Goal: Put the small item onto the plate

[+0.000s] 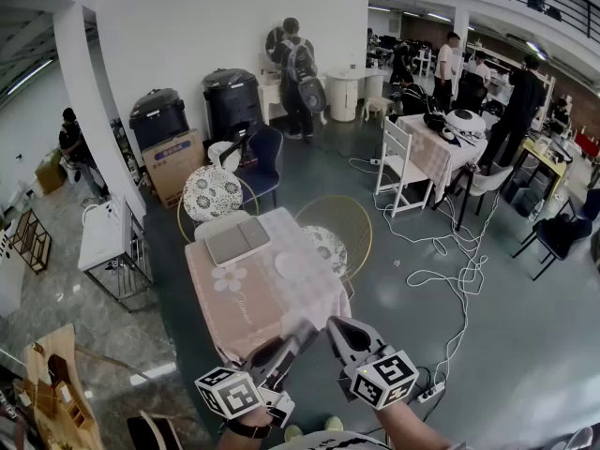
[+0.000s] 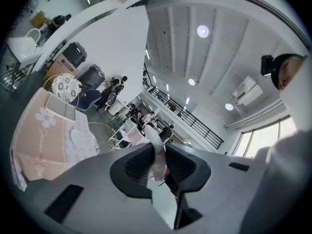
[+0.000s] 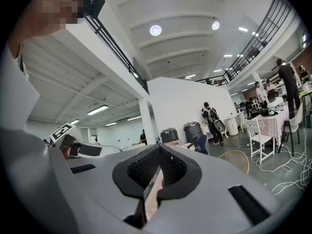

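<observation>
The small item (image 2: 157,156), a thin white piece with a reddish patch, is pinched between the fingers (image 2: 138,165) of the left gripper (image 1: 300,332), held in the air by the near right corner of the pink-clothed counter (image 1: 239,312). The white plate (image 1: 291,265) lies farther off on the counter's right half, well apart from the item. Just right of the left gripper, the right gripper (image 1: 339,330) has its fingers (image 3: 146,168) pressed together on nothing.

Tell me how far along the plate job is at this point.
Done: the left gripper is clamped on a small white item. In hand: it holds the item near the table's near edge. Left: reach the white plate, which looks bare, and release the item there.
</observation>
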A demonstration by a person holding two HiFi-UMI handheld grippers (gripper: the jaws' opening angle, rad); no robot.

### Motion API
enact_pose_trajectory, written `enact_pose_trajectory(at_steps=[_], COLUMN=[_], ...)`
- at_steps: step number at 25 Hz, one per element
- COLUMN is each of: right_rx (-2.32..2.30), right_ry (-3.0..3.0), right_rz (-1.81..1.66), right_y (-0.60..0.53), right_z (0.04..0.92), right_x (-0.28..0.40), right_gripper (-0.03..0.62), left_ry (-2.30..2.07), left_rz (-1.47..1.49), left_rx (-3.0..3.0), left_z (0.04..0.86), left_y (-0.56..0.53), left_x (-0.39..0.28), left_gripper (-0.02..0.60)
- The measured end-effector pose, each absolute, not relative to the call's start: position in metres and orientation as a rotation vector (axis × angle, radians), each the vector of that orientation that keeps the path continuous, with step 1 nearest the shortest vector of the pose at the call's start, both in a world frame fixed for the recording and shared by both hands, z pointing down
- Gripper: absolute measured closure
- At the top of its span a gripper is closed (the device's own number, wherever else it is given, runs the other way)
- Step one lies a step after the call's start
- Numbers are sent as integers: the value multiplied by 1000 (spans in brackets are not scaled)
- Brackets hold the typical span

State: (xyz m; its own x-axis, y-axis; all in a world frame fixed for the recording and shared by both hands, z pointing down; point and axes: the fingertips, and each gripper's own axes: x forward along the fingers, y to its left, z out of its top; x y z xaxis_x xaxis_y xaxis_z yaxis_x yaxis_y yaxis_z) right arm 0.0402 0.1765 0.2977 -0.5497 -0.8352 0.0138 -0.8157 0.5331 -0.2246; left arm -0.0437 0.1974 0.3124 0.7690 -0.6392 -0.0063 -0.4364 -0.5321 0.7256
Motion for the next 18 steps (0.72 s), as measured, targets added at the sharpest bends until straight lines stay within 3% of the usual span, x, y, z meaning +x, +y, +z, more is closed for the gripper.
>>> enact_pose_trajectory(at_steps=[18], right_rx=[-1342], right_ry=[2748], right_rz=[-298], right_y=[188], right_z=[301], right_x=[35], right_gripper=[580], left_ry=[-828], left_rz=[-330], left_rx=[2212], left_z=[321], left_y=[207], left_x=[-40], left_gripper=[500])
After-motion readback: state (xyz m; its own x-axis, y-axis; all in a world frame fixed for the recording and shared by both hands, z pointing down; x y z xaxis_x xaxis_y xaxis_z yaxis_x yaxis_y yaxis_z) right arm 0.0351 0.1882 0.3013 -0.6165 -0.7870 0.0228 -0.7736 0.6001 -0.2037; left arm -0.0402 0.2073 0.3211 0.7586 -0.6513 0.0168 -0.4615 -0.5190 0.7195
